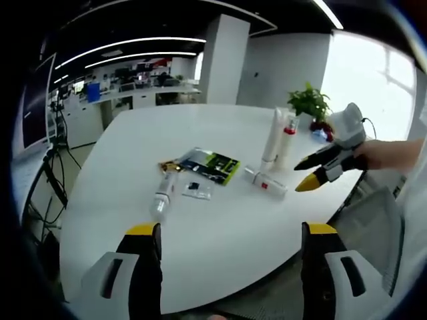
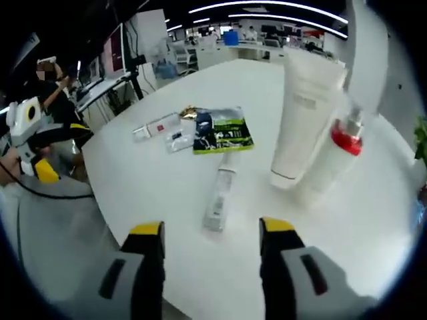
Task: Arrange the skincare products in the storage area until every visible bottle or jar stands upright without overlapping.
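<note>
In the left gripper view, the left gripper (image 1: 232,239) is hovering over the near edge of the white table (image 1: 220,233), its jaws standing wide apart with nothing between them. A clear bottle (image 1: 162,193) is lying on its side just beyond the left jaw, near a small sachet (image 1: 197,191) and a green and black packet (image 1: 212,165). A small bottle with a red band (image 1: 265,181) is lying flat further right. Behind it a white tube (image 1: 272,139) and a red-collared bottle (image 1: 288,139) are standing upright, touching. The right gripper (image 1: 308,173) is coming in from the right (jaws a little apart, holding nothing).

In the right gripper view, the right gripper (image 2: 211,231) is hanging open and empty above the table (image 2: 153,173). The small bottle (image 2: 219,195) is lying just ahead between the jaws. The tube (image 2: 301,120) and the red-collared bottle (image 2: 333,157) are standing at the right, the packet (image 2: 222,131) and the clear bottle (image 2: 155,127) lying further off.
</note>
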### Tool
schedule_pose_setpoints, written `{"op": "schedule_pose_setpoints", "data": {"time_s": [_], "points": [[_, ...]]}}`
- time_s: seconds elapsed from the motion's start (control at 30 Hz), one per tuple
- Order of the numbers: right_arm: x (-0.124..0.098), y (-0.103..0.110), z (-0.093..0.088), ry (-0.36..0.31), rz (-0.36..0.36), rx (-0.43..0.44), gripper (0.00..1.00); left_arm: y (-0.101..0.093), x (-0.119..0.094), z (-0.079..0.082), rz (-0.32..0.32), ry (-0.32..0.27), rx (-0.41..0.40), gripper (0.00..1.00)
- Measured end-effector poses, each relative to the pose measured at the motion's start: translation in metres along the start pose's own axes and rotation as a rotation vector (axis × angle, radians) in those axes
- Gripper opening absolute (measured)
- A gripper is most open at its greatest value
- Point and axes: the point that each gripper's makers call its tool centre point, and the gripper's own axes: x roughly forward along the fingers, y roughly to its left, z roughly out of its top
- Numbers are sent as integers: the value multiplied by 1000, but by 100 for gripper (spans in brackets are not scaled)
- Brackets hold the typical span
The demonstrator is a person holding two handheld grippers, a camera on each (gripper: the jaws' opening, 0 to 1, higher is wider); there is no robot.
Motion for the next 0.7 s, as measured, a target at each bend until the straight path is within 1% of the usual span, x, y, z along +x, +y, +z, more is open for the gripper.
{"op": "schedule_pose_setpoints", "data": {"time_s": [0.17,0.33,0.5,0.57,0.7], "points": [[19,-4,10,17,6,-25,55,2,0,0,2,1,-9,84],[37,-8,16,37,-1,-36,54,4,0,0,8,-3,-21,83],[47,-7,20,54,15,-72,51,5,0,1,14,-8,-31,83],[53,-9,19,70,16,-80,50,6,0,1,17,-8,-32,83],[61,-12,15,128,18,-96,44,6,0,1,18,-8,-33,82]]}}
